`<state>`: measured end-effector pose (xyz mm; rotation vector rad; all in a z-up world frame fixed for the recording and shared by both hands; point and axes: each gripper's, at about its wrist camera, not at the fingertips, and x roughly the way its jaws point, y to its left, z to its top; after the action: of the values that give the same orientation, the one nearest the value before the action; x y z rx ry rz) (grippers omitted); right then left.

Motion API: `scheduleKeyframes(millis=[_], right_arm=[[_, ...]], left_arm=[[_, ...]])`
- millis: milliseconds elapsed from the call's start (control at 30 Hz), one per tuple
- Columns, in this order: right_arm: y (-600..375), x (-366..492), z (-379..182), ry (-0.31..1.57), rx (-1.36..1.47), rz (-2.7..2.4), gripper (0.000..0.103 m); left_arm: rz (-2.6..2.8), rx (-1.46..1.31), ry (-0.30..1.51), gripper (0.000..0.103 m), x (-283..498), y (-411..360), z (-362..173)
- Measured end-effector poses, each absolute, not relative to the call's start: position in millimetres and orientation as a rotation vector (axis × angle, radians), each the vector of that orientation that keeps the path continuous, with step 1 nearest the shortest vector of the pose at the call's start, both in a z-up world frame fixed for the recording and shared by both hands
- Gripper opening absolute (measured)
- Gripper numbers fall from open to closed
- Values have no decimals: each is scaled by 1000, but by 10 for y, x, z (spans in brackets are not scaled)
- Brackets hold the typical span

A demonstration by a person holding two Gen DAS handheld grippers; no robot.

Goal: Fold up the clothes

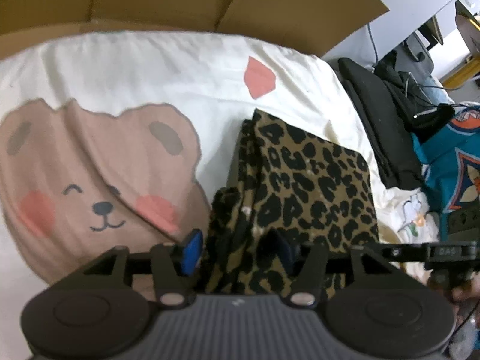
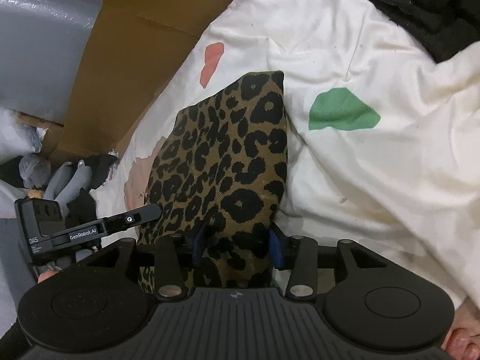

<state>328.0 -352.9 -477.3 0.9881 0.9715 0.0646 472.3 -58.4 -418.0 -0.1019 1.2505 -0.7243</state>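
Leopard-print garment lies folded on the bear-print duvet; left gripper and right gripper jaws each clamp its near edge. Only right view shows green patch.

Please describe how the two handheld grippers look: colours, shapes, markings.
Both the left gripper and the right gripper are matte black, with a ribbed centre, two round discs, silver pivot pins and blue pads. The left one's side reads "GenRobot.AI".

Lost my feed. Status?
Left gripper and right gripper both astride leopard-print garment, folded on bear-print bedding. Nothing in the way.
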Motion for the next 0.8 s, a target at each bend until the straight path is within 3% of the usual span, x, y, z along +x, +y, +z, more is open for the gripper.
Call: scheduleKeyframes(millis=[267, 400, 433, 500, 633, 800], right_arm=[[-3450, 3322, -4892, 980, 1033, 83, 44], [-3445, 3335, -4839, 971, 1037, 106, 24], [-3450, 3329, -4819, 969, 1041, 107, 24], [-3459, 3313, -4782, 966, 1050, 104, 27], [-3458, 3293, -4777, 960, 1065, 81, 39], [-3477, 3335, -4884, 952, 1121, 54, 43]], left_arm=[[-779, -156, 1298, 64, 4847, -634, -4333], [-789, -183, 1290, 47, 4859, -583, -4314], [-791, -190, 1282, 41, 4863, -564, -4300], [-796, -211, 1279, 41, 4870, -534, -4294], [-797, -204, 1312, 55, 4881, -566, -4348], [-848, -244, 1350, 73, 4936, -606, -4420]])
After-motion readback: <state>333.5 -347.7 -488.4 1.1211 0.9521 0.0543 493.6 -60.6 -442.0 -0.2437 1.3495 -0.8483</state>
